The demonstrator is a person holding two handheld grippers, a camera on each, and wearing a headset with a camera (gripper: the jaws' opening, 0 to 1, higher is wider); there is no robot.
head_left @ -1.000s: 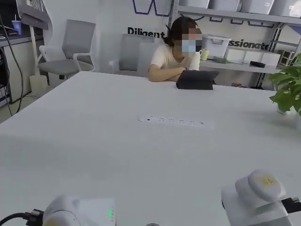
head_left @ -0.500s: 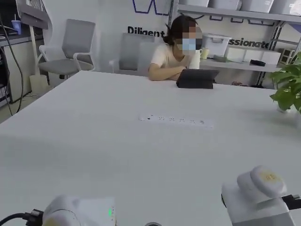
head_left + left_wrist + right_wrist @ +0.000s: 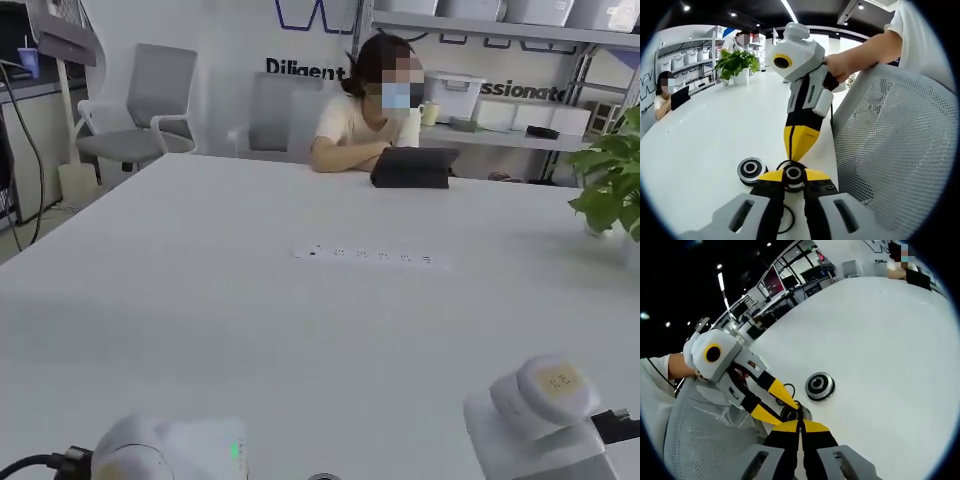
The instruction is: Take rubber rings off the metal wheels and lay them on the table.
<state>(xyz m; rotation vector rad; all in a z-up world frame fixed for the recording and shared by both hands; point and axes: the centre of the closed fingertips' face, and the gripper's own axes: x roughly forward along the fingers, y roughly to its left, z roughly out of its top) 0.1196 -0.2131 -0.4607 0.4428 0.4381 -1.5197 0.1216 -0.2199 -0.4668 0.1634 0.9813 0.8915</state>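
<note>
My left gripper (image 3: 792, 176) is shut on a small metal wheel (image 3: 793, 173) just above the white table (image 3: 705, 140). My right gripper (image 3: 800, 421) meets it tip to tip, its yellow jaws pinched together on the wheel's thin black rubber ring (image 3: 781, 164). In the right gripper view the held wheel (image 3: 790, 414) sits between the left gripper's yellow jaws. A second wheel (image 3: 752, 170), still wearing its black ring, lies flat on the table beside them, also seen as the wheel (image 3: 820, 385). A loose black ring (image 3: 786, 220) lies under my left jaws. Both gripper bodies peek in at the head view's bottom edge.
A mesh chair back (image 3: 890, 150) stands close behind the table edge. Farther off, a power strip (image 3: 370, 257) lies mid-table, a potted plant (image 3: 612, 190) stands at the right edge, and a person with a dark tablet (image 3: 412, 168) sits at the far side.
The head view has shifted slightly. The right gripper's body has drifted a little to the left at the bottom edge; the left one has stayed put.
</note>
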